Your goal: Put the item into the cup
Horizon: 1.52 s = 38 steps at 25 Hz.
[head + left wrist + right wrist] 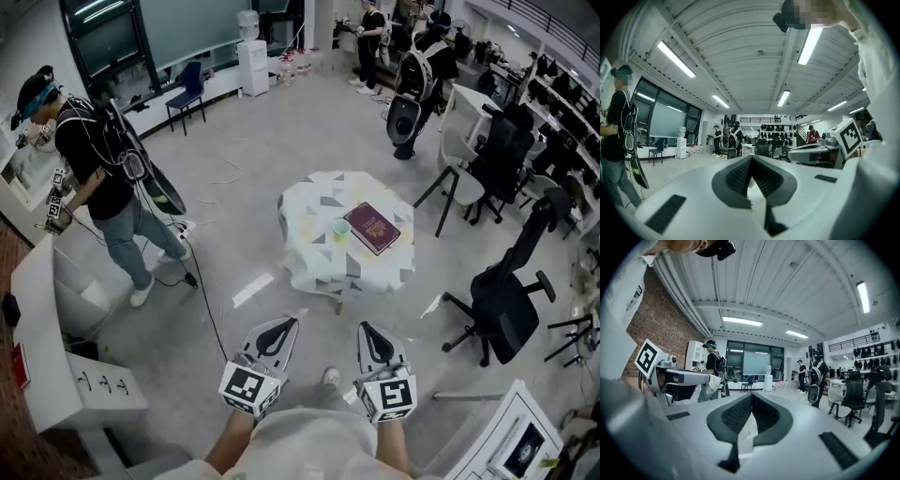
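A small table [309,267] with a patterned white cloth stands a few steps ahead of me in the head view. On it a small light green cup [340,229] stands upright, and a maroon booklet [371,227] lies flat just to its right. Both grippers are held low and close to my body, well short of the table. The left gripper [284,324] [751,160] is shut with nothing between its jaws. The right gripper [365,329] [751,397] is also shut and holds nothing. Both gripper views look across the room, not at the table.
A person [98,173] in a black shirt stands at the left beside a white cabinet [70,375]. Black office chairs [502,300] stand right of the table, with more chairs and desks behind them. Other people [417,70] stand at the back near a water dispenser [251,56].
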Each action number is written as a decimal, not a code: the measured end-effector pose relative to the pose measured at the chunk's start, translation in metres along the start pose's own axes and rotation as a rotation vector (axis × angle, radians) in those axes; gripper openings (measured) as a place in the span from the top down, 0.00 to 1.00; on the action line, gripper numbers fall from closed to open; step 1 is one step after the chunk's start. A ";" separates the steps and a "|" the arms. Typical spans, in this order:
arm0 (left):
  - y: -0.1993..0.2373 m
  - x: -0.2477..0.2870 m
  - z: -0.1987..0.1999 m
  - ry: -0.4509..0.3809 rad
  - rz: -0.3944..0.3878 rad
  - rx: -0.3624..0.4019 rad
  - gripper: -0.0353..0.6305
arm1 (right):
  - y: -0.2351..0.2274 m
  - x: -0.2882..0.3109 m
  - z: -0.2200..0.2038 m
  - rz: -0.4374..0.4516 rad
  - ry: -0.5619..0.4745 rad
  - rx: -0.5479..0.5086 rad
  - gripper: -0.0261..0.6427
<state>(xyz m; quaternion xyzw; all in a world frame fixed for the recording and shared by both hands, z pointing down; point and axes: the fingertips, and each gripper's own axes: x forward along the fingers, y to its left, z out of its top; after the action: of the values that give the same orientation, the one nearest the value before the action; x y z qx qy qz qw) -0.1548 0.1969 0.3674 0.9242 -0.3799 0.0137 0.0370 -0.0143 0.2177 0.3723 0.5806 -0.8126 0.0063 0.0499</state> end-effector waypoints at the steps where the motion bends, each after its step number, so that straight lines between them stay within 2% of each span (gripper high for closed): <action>1: 0.002 0.006 0.001 0.001 0.004 0.003 0.93 | -0.005 0.005 -0.002 0.004 -0.001 0.006 0.95; 13: 0.019 0.074 0.011 0.013 0.061 0.016 0.93 | -0.068 0.057 0.004 0.037 0.013 0.024 0.95; 19: 0.024 0.098 0.008 0.033 0.097 0.013 0.93 | -0.086 0.077 -0.006 0.090 0.003 0.039 0.95; 23: 0.024 0.115 0.010 0.036 0.111 0.015 0.93 | -0.104 0.086 -0.005 0.081 0.043 0.049 0.95; 30: 0.019 0.143 0.017 0.035 0.130 0.030 0.93 | -0.131 0.097 -0.005 0.116 -0.001 0.053 0.95; 38: 0.007 0.168 0.020 0.038 0.156 0.036 0.93 | -0.157 0.101 -0.008 0.145 -0.002 0.066 0.95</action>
<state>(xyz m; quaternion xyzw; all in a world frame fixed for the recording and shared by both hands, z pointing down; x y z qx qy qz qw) -0.0398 0.0725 0.3571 0.8918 -0.4497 0.0412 0.0263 0.1022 0.0723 0.3818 0.5214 -0.8520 0.0359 0.0294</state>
